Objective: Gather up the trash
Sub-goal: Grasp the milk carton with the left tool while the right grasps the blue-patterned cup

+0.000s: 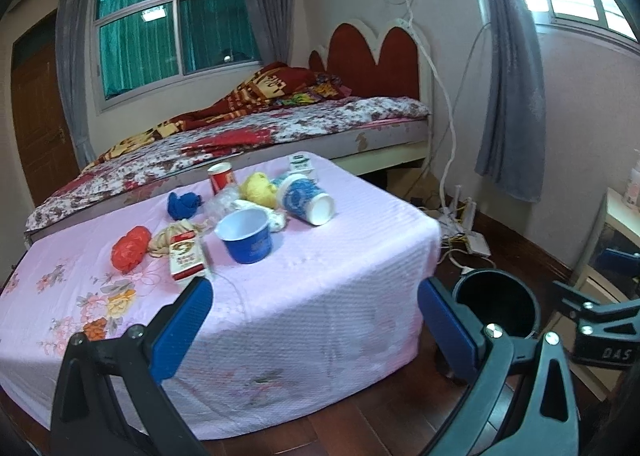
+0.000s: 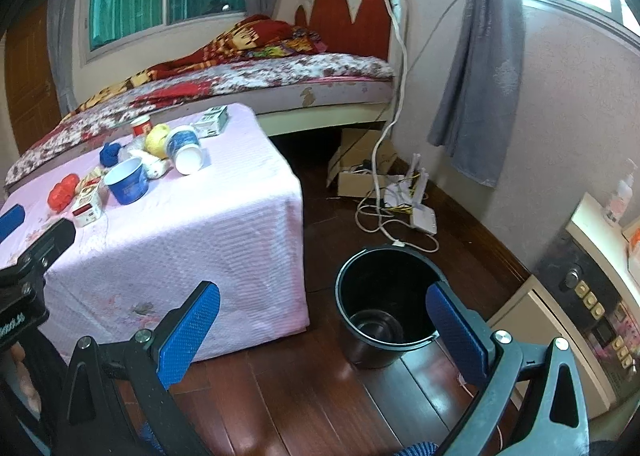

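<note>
On the table under a pink cloth (image 1: 320, 256) lies a heap of trash. It holds a blue bowl (image 1: 245, 236), a tipped blue-and-white cup (image 1: 306, 198), a red can (image 1: 221, 177), a red-and-white box (image 1: 185, 256), a small carton (image 1: 300, 163), and red (image 1: 130, 248), blue (image 1: 184, 205) and yellow (image 1: 259, 189) crumpled wads. My left gripper (image 1: 314, 290) hangs open before the table's near edge, holding nothing. A black bucket (image 2: 384, 296) stands on the floor to the right of the table. My right gripper (image 2: 322, 292) is open above the floor, its right finger over the bucket's rim.
A bed (image 1: 280, 124) runs behind the table. Cables and a white router (image 2: 420, 216) lie on the wooden floor by a cardboard box (image 2: 360, 172). A cabinet with buttons (image 2: 592, 296) stands at the right, under a grey curtain (image 2: 476, 88).
</note>
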Demonstrator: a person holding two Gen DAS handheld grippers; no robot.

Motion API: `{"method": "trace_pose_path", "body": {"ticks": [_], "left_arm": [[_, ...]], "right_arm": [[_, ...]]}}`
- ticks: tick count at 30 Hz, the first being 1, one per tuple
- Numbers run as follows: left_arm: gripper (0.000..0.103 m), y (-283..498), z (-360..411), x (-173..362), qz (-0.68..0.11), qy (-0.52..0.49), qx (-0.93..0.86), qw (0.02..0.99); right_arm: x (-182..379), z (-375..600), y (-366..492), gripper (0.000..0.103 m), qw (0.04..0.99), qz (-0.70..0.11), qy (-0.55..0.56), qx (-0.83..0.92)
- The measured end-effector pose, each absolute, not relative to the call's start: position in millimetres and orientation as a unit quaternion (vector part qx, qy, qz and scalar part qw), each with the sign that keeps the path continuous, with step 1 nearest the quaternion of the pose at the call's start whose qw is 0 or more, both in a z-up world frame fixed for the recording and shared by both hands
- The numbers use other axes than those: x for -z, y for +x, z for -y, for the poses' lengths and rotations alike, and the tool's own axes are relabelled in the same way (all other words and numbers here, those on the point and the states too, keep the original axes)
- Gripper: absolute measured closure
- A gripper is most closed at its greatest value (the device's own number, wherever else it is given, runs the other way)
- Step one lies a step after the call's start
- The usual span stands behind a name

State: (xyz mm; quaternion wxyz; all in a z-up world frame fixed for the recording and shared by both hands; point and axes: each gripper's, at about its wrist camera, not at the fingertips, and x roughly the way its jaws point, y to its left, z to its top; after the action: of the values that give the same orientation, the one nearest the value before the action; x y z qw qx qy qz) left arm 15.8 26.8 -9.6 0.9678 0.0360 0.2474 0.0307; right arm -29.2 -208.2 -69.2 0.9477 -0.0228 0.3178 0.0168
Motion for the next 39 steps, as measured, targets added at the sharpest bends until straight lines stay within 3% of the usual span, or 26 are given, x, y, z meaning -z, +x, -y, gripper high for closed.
{"method": "trace_pose_path", "body": {"ticks": [13,17,21,31,34,36,37,39], "left_arm": [[0.001,73.8,-132.6,34.1,-0.279,-0.027,-0.107,0.954],[0.002,106.0,-162.5,50.3,-0.295,-0.056,-0.125,0.946],[0.002,141.4,-172.9,67.0,-0.312,-0.06,-0.146,0.937],[0.019,183.8,-192.9,103.2,-0.344,-0.09,-0.174,0.918],[0.026,185.5,-196.2,108.1,-0.349,-0.092,-0.171,0.917],[0.044,185.1,-199.7,110.2,-0.351,-0.094,-0.166,0.917],[0.049,185.0,-200.9,109.6,-0.348,-0.09,-0.169,0.918],[0.05,182.5,-205.3,107.9,-0.342,-0.096,-0.164,0.92]], "right_arm": [[52.5,123.0,70.2,0.0,0.945,-0.296,-0.051,-0.131],[74.0,88.3,120.3,0.011,0.934,-0.308,-0.076,-0.162],[94.5,55.7,165.5,0.014,0.924,-0.32,-0.103,-0.185],[118.3,10.8,252.6,0.016,0.909,-0.34,-0.129,-0.203],[120.1,6.2,267.4,0.023,0.908,-0.34,-0.125,-0.209],[121.0,2.4,271.8,0.032,0.908,-0.337,-0.128,-0.216],[121.6,1.1,272.5,0.041,0.906,-0.338,-0.131,-0.219],[118.7,1.6,267.7,0.042,0.909,-0.33,-0.133,-0.219]]}}
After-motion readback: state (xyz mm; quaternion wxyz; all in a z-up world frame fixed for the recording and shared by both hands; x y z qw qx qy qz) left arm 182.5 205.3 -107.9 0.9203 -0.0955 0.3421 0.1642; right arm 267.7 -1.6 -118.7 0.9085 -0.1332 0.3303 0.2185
